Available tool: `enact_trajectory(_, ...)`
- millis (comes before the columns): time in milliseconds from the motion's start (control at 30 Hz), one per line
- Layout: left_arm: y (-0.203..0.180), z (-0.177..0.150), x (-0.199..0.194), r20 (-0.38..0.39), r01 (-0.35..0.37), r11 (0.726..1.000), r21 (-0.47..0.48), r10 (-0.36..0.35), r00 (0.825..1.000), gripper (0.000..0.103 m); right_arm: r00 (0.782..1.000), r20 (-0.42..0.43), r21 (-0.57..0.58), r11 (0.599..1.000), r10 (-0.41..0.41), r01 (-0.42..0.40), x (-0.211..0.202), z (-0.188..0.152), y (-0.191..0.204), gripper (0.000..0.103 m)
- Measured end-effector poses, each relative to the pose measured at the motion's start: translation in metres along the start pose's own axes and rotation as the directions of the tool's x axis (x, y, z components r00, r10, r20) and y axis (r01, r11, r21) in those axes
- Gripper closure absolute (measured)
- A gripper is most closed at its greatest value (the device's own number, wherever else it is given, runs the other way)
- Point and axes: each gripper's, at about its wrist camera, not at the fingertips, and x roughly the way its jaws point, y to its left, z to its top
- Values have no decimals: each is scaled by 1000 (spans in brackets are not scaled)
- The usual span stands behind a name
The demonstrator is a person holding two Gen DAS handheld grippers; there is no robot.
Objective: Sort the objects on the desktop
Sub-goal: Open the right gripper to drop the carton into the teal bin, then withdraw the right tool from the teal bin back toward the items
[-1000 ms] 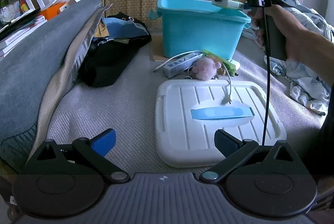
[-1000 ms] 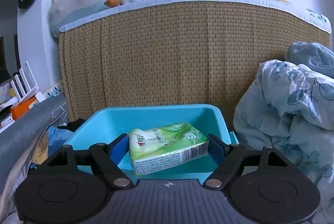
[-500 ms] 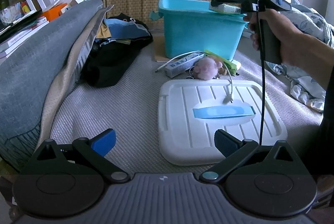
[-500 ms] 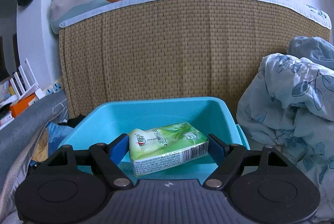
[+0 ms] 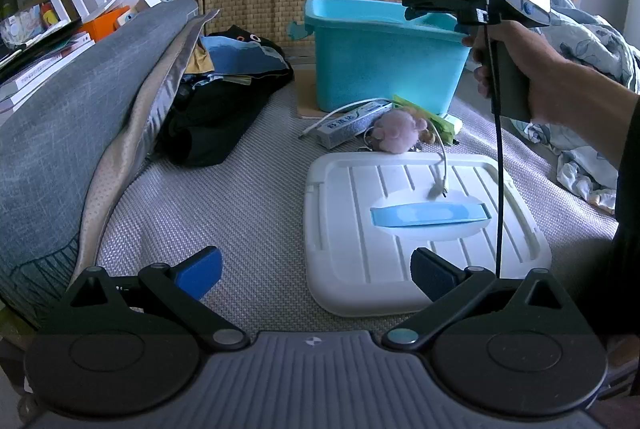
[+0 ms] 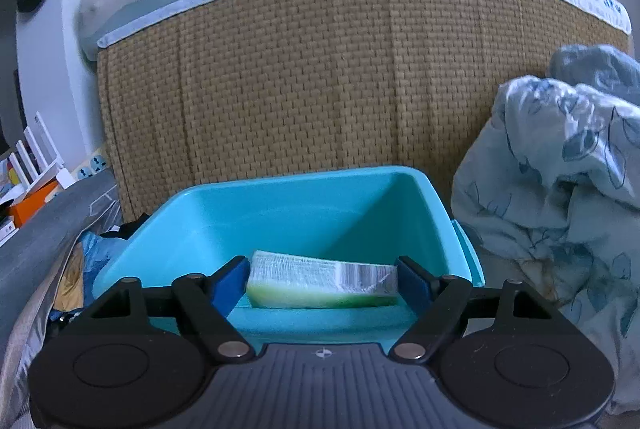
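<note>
Now, my view: two hand-held grippers over a woven mat on a bed, seen from both wrist cameras.
Right gripper (image 6: 320,279): jaws stand wide, pinching a green tissue pack (image 6: 320,281) by its two short ends. I hold it just above the near rim of the turquoise bin (image 6: 304,205), at the far side of the mat.
What changed: half a second ago the pack's printed green face was tipped up towards my camera; it now lies flatter, showing its barcode edge, and sits lower against the bin's inside.
Meaning: I judge the pack is lined up for dropping; letting go is the step left for this item.
Left gripper (image 5: 316,269): jaws spread, nothing between them, hovering at the near edge of the white lid (image 5: 352,229). It has not moved.
Still to sort: a pink plush toy (image 5: 396,135), a long white box (image 5: 352,121) and a white cable (image 5: 440,165) lie between lid and bin.
Right hand (image 5: 520,65): wrapped round the gripper's handle, right of the bin.
</note>
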Motion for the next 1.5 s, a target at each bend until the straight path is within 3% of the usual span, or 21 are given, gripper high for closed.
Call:
enact_trajectory(600,3,0,4,-7,-5,1000,-3,5,1000,0,1000,4,-17,1000,8,-8,-6,-2,6,20)
enact_trajectory(867,5,0,1,-4,40,999,-30,-40,999,0,1000,15,-4,1000,12,-12,-20,-3,3,20)
enact_trajectory(1200,0,-1,1,-5,44,999,-9,-44,999,0,1000,27,95,995,14,-17,-45,-15,-10,20)
enact_trajectory(1367,-2,0,1,1,76,997,-15,-76,997,0,997,72,37,999,0,-3,-67,-26,-8,20)
enact_trajectory(1500,-6,3,2,11,88,996,-9,-88,996,0,998,61,-8,1000,21,-20,-75,-29,-3,20)
